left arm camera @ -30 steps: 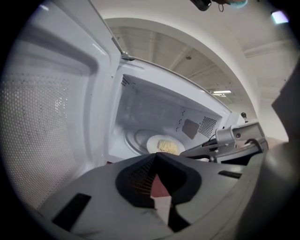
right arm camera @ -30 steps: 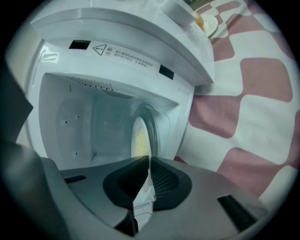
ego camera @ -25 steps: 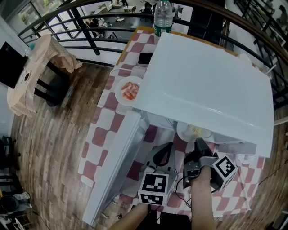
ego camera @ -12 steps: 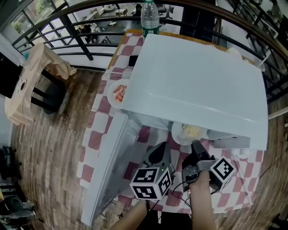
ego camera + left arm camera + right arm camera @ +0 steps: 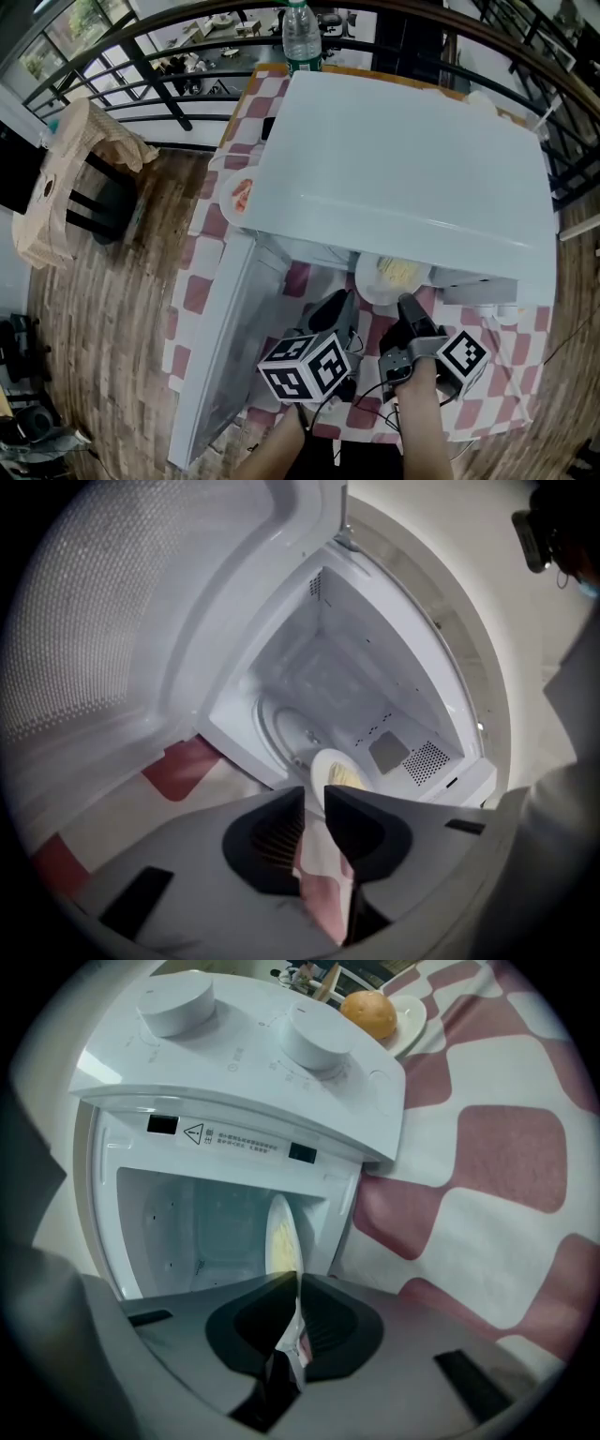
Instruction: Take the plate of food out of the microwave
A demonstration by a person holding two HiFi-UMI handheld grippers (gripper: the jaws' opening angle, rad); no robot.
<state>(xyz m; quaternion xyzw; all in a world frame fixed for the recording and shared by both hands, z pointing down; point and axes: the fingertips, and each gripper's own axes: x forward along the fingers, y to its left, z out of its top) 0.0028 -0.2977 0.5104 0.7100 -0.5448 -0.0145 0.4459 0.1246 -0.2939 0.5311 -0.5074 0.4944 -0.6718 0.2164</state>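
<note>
The white plate of yellowish food point(image 5: 392, 275) sticks halfway out of the open white microwave point(image 5: 403, 159). My right gripper point(image 5: 405, 306) is shut on the plate's near rim. In the right gripper view the plate point(image 5: 279, 1239) shows edge-on, with the right gripper point(image 5: 298, 1284) clamped on its rim. My left gripper point(image 5: 345, 304) hovers just left of the plate, above the tablecloth. Its jaws are opening with nothing between them. The left gripper view has the left gripper point(image 5: 315, 799) in front of the plate point(image 5: 339, 772) and the microwave cavity point(image 5: 356, 705).
The microwave door point(image 5: 230, 347) swings open to the left, beside my left gripper. A plate of pink food point(image 5: 236, 195) lies half hidden behind the microwave, and a water bottle point(image 5: 300, 33) stands at the table's far end. An orange roll point(image 5: 368, 1013) sits beyond the control knobs point(image 5: 314, 1040).
My left gripper's jaws have parted and its marker cube has turned and drifted left. The right gripper keeps its hold on the plate, which has barely moved.
</note>
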